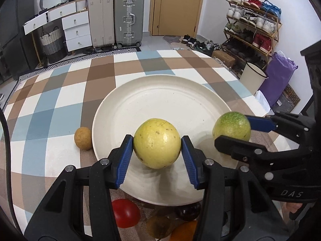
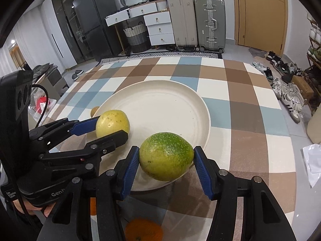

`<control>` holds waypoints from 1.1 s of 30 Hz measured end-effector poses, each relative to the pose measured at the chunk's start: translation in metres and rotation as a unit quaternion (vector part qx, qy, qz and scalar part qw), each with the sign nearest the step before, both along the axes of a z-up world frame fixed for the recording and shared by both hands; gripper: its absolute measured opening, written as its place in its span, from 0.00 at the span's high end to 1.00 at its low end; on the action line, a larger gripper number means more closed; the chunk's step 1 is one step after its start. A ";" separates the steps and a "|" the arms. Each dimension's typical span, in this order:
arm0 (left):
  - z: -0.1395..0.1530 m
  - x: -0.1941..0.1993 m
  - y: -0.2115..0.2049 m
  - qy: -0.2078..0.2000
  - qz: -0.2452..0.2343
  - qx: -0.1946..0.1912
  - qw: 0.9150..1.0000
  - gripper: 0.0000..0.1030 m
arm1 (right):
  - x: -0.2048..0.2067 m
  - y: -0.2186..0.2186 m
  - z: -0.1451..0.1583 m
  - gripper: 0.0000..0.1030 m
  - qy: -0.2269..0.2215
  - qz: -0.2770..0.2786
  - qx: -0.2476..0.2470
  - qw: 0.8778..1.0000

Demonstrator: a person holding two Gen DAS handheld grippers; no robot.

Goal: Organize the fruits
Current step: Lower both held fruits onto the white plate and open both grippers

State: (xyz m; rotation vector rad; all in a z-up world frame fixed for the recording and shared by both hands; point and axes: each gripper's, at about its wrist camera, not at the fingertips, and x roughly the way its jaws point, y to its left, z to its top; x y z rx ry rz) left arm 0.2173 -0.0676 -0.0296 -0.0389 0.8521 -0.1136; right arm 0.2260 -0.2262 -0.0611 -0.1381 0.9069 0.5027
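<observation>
My left gripper (image 1: 157, 143) is shut on a yellow round fruit (image 1: 157, 143) and holds it above the near part of a large cream plate (image 1: 160, 92). My right gripper (image 2: 166, 158) is shut on a green speckled fruit (image 2: 166, 156) over the plate's (image 2: 170, 96) near right rim. In the left wrist view the green fruit (image 1: 231, 126) and right gripper (image 1: 232, 127) show at the right. In the right wrist view the yellow fruit (image 2: 112, 123) and left gripper (image 2: 111, 123) show at the left. The plate holds nothing.
A small brown fruit (image 1: 83, 138) lies left of the plate on the checked tablecloth (image 1: 60, 100). A red fruit (image 1: 125, 212), a dark fruit (image 1: 188, 210), a brownish fruit (image 1: 158, 227) and an orange (image 2: 143, 230) lie near the table's front edge under the grippers.
</observation>
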 end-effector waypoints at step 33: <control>0.005 -0.022 0.023 -0.029 0.009 -0.037 0.999 0.21 | -0.010 -0.012 0.012 0.14 -0.043 -0.021 -0.006 0.999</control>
